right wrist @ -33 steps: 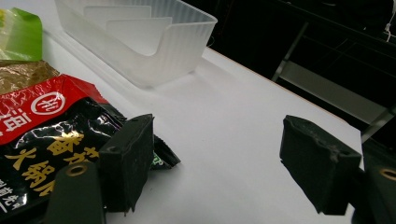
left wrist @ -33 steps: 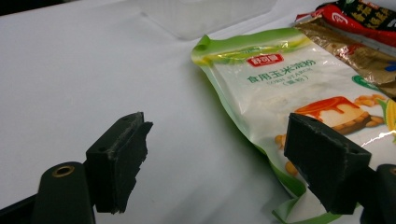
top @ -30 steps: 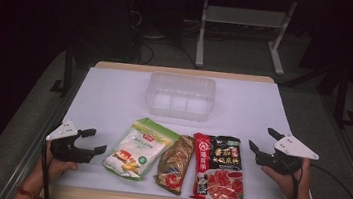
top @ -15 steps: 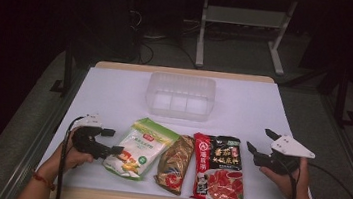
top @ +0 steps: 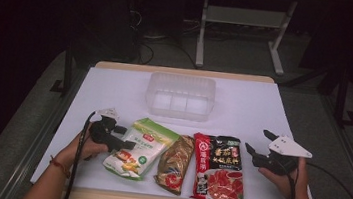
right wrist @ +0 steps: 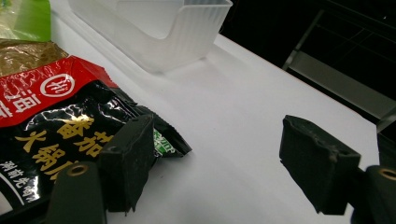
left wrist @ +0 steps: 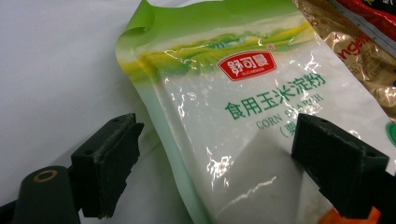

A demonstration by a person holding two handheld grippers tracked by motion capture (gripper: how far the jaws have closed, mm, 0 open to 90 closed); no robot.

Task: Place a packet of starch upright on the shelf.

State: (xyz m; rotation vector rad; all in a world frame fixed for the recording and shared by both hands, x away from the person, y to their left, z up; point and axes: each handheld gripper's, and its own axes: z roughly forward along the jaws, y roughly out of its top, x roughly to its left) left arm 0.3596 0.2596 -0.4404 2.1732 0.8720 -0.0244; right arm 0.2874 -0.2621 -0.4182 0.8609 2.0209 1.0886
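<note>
Left tool [top: 127,138] at left edge of corn starch bag [top: 141,147], jaws just been opening, now spread wide and straddling that edge; pads not pressing. Bag flat on table [top: 115,92], leftmost of three packets, long axis running from near edge up toward clear tub [top: 181,96]. Nearer to left hand by far. Right tool [top: 257,145] spread, empty, beside black-red packet [top: 218,167].
</note>
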